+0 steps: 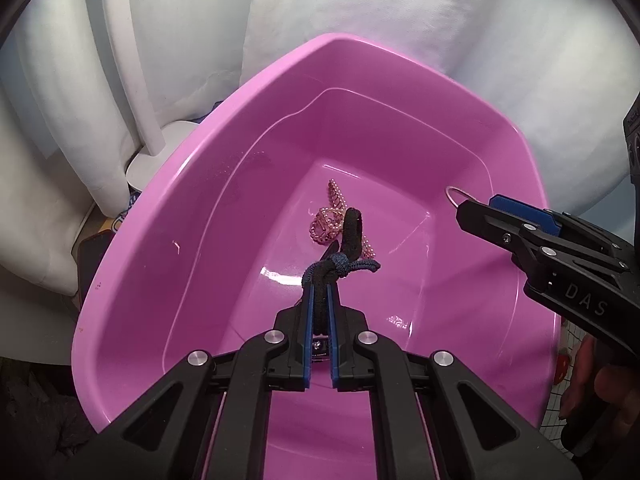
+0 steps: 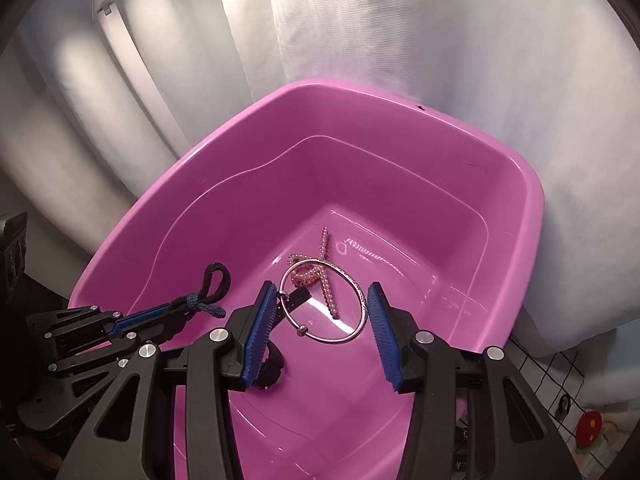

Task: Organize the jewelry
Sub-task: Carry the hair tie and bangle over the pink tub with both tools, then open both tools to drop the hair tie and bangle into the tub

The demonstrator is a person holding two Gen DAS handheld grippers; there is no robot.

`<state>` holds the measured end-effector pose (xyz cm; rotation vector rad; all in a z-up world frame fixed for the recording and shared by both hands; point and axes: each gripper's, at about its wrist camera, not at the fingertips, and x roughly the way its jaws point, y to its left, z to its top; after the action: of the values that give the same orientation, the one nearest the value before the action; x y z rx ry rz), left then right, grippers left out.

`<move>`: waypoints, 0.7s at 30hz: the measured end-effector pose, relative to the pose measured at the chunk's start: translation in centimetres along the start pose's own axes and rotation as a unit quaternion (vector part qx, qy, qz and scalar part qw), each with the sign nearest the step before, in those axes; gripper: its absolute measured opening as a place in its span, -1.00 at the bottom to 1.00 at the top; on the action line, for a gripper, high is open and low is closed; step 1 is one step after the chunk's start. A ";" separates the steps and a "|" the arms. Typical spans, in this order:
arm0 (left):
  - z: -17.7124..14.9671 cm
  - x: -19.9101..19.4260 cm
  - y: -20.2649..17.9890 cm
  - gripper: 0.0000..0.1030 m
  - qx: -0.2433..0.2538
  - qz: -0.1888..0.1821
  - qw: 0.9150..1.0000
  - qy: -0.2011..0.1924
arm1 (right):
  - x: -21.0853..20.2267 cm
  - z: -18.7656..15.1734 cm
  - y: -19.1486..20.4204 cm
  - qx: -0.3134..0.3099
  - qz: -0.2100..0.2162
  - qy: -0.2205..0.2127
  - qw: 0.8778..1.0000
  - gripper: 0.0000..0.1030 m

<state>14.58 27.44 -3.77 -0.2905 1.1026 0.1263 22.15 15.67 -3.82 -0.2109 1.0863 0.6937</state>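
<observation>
Right wrist view: right gripper (image 2: 322, 312) jaws clamp bangle (image 2: 352, 332) above roomy pink tub (image 2: 536, 200).

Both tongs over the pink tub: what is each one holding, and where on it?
Left tongs are shut on the dark hair ties at their near end. Right tongs span the silver bangle across its width.
</observation>
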 end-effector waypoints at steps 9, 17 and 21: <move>0.1 1.3 0.6 -0.86 -0.010 0.003 1.000 0.021 | 0.6 0.7 0.4 -0.020 -0.016 0.014 1.000 -0.11; 0.1 0.6 1.4 0.37 -0.040 0.023 0.999 0.014 | 0.7 1.0 0.5 -0.030 -0.028 0.026 0.999 0.37; 0.0 0.0 0.8 0.44 -0.029 0.039 0.999 -0.001 | 0.5 1.0 0.2 -0.030 -0.032 0.023 0.999 0.37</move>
<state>14.40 28.23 -3.87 -0.2987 1.1094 0.2290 22.85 16.53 -3.73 -0.3142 1.0993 0.6673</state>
